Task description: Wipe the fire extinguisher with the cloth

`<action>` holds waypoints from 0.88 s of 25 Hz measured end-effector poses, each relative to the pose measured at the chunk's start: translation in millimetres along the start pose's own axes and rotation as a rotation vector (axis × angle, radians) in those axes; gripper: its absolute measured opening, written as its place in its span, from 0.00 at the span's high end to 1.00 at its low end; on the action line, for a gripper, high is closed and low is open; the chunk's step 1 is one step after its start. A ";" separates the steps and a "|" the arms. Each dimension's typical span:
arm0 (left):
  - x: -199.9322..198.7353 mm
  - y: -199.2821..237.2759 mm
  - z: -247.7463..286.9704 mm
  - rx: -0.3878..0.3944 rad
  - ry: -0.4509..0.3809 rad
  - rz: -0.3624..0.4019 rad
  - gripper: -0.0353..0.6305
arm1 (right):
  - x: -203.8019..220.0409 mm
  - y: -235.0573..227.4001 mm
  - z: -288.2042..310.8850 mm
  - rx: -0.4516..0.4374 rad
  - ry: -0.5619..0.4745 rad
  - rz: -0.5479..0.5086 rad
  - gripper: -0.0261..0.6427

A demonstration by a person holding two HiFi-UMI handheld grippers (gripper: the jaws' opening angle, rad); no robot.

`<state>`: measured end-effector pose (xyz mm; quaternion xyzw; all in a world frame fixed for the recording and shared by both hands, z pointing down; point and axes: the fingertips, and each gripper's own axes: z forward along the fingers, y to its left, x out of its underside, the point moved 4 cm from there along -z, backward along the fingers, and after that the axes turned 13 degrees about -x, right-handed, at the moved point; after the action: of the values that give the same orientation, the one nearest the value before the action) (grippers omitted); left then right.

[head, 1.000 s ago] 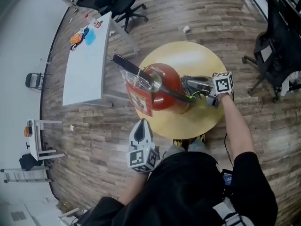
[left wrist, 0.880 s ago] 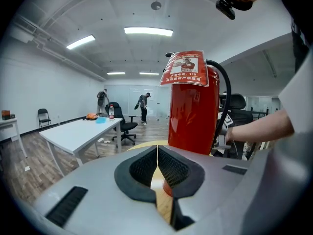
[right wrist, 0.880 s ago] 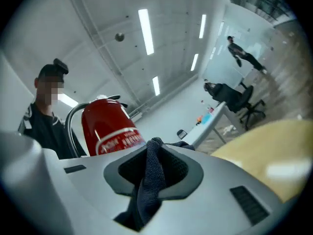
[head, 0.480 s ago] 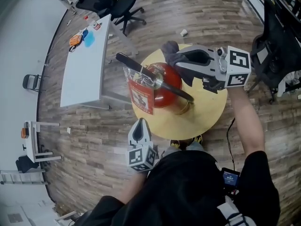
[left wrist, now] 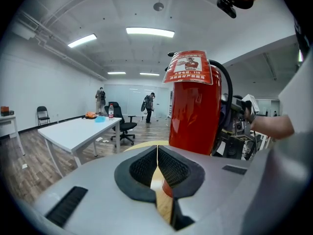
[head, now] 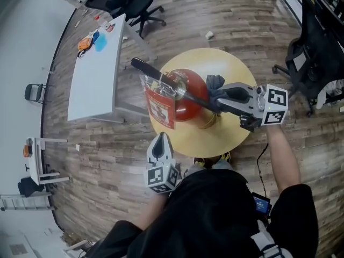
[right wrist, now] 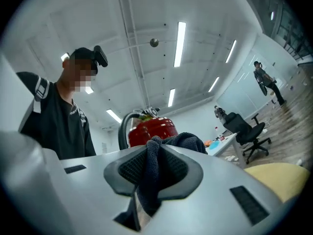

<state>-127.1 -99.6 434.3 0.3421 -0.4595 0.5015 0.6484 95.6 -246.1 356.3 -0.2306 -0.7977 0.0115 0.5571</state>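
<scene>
A red fire extinguisher (head: 185,97) with a black hose and a hanging tag stands upright on the round yellow table (head: 236,69). My right gripper (head: 215,93) is shut on a dark grey cloth (head: 214,83) and holds it against the extinguisher's right side. The right gripper view has the cloth (right wrist: 154,168) pinched between the pads, with the red cylinder (right wrist: 151,129) just beyond. My left gripper (head: 160,144) hovers shut and empty off the table's near edge; its view looks up at the red body (left wrist: 194,109).
A long white table (head: 97,69) with a bottle and small items stands to the left. Black office chairs (head: 137,4) sit behind it and another (head: 309,52) at the right. Two people (left wrist: 149,104) stand far across the room.
The right gripper with the cloth rose from the extinguisher's right side up over its top, then came back down lower to the right side. The left gripper stayed put.
</scene>
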 end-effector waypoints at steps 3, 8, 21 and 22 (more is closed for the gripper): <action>-0.8 -8.9 1.2 0.025 -0.007 0.015 0.91 | 42.3 -22.1 -14.4 0.170 0.147 0.001 0.85; -0.4 -22.3 2.7 0.059 -0.007 0.013 0.91 | 88.4 -49.2 -31.9 0.368 0.232 0.090 0.85; -2.0 -28.3 5.6 0.075 -0.010 0.001 0.91 | -100.7 66.9 40.0 -0.131 -0.105 -0.217 0.85; -2.3 -26.9 5.6 0.072 -0.011 -0.002 0.91 | -115.0 82.1 47.5 -0.208 -0.162 -0.196 0.85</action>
<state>-102.7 -112.5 434.6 0.3683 -0.4443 0.5154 0.6335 113.7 -205.2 214.1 -0.2061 -0.8557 -0.1070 0.4625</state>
